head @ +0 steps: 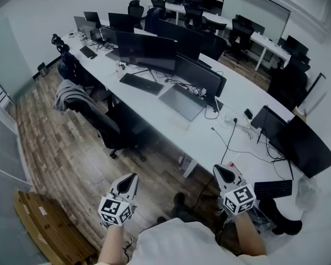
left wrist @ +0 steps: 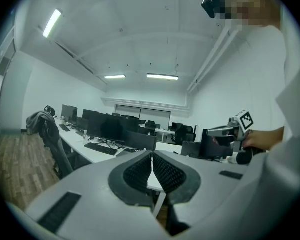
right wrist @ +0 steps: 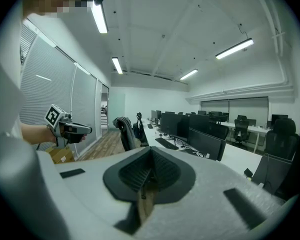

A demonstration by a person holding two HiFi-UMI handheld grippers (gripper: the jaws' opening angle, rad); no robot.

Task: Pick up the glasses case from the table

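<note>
- No glasses case could be identified with certainty. The only candidate was a small dark object (head: 248, 114) lying flat on the long white worktop (head: 209, 142), past the middle row of screens and just beside a dark monitor (head: 269, 123). It was too small to name.
- A black cable (head: 230, 139) ran across the worktop from that area toward the near long edge.
- Further along the worktop, a grey laptop (head: 182, 102) lay flat near the near edge, with a black keyboard (head: 142, 84) beyond it in front of a wide monitor (head: 146, 51).
- A second black keyboard (head: 273, 189) sat at the worktop's near end, close to the person's right side.
- The right gripper (head: 218, 170) was held in the air off the near edge of the worktop, touching nothing. Its fingers were pressed together with nothing between them.
- The left gripper (head: 133, 176) was held over the wooden floor (head: 55, 148), well apart from the worktop. Its fingers met at the tips and also held nothing.
- Both grippers pointed roughly level, toward the worktop.
- An office chair (head: 107, 127) stood at the near edge, and another chair draped with a grey garment (head: 71, 95) stood further along.
- A flat wooden board (head: 44, 220) lay on the floor to the person's left.
</note>
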